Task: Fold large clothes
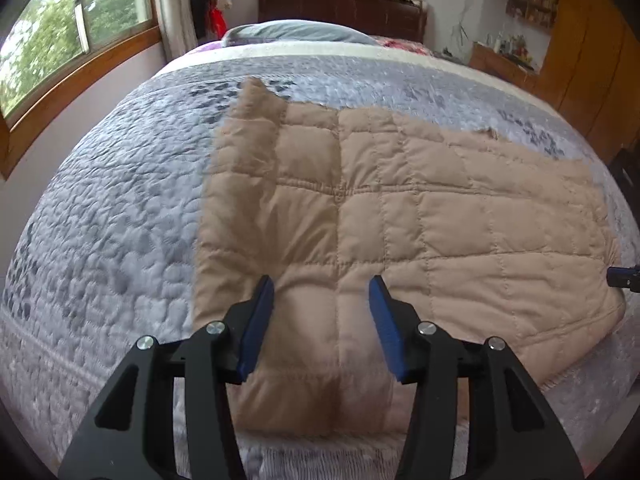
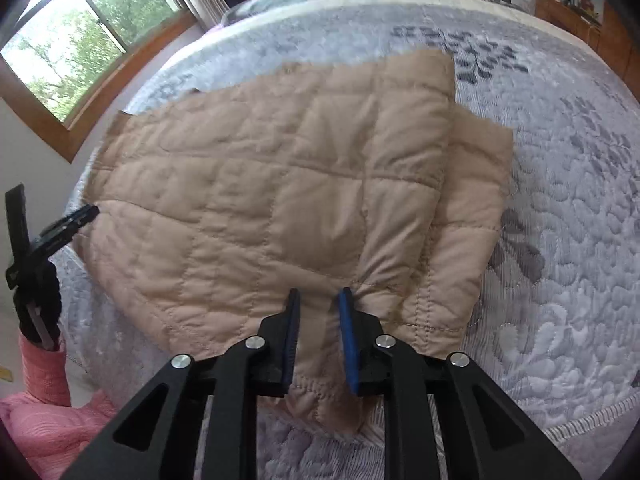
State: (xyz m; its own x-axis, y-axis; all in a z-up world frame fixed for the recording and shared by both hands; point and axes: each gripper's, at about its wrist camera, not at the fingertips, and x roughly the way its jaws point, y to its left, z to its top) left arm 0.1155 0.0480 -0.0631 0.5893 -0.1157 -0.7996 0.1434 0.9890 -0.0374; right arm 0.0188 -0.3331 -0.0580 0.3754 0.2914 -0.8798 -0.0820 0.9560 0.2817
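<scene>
A tan quilted jacket (image 1: 400,208) lies spread on the bed, with one side folded over itself and a sleeve layer showing beneath (image 2: 472,200). My left gripper (image 1: 322,292) holds its near edge. The blue pads stand fairly wide with a thick bunch of fabric filling the gap and hanging below. My right gripper (image 2: 320,296) is shut on the near hem, where the cloth puckers at the pads and a flap hangs between the fingers. In the right wrist view the left gripper (image 2: 76,218) shows at the jacket's left edge. The right gripper's tip (image 1: 622,276) peeks in at the left wrist view's right edge.
The bed (image 1: 120,208) is covered by a grey patterned quilt, with a pillow (image 1: 296,32) and a dark headboard (image 1: 340,8) at the far end. Windows (image 1: 60,32) line the left wall and wooden cabinets (image 1: 580,60) the right. A person's pink sleeve (image 2: 40,368) shows at lower left.
</scene>
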